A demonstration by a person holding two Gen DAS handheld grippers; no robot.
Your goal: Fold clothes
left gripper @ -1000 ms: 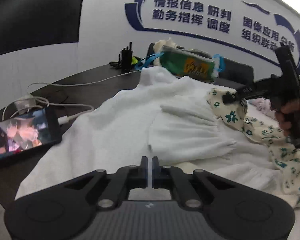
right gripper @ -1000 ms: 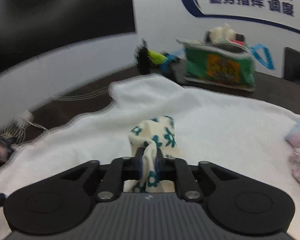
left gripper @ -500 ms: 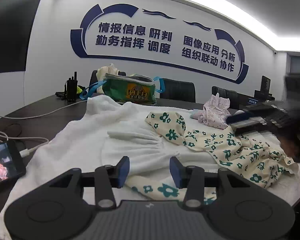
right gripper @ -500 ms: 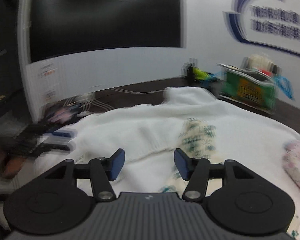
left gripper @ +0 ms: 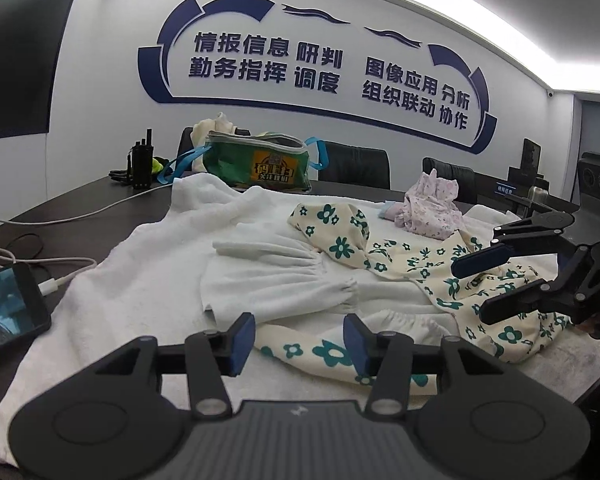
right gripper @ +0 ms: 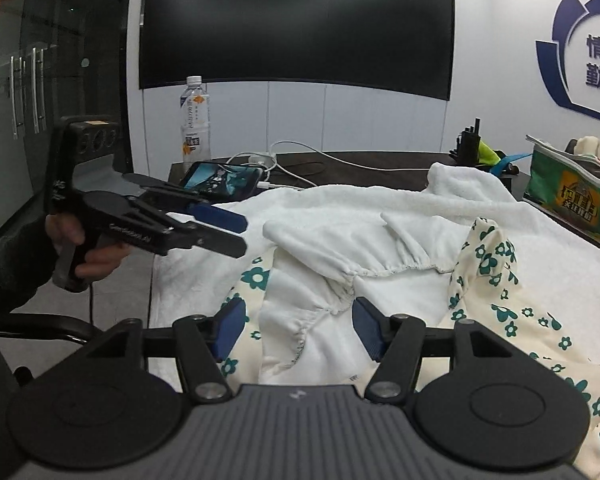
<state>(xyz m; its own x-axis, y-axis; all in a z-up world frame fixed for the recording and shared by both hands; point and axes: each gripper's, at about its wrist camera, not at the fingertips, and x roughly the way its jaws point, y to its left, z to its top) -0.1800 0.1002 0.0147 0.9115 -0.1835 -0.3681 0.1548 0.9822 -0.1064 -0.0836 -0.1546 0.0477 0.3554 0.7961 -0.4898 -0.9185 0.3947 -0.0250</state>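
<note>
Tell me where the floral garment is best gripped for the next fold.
Probably the floral garment's long sleeve, lying flat just ahead of the open left tongs. Come in low from the near table edge; its free edge there is thin enough to pinch.

White terry towel (left gripper: 132, 280) spread on the dark counter (left gripper: 80, 216); cream flower-printed garment (left gripper: 420, 276) lying on it. Black smartphone (left gripper: 8, 312) at 9 o'clock, green zipped pouch (left gripper: 260, 164) at 12, pink crumpled garment (left gripper: 432, 208) at 1.

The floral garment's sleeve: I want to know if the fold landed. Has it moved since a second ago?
Yes. The floral sleeve was pinched up in the right gripper; now it lies released on the white towel, right of the open fingers.
</note>
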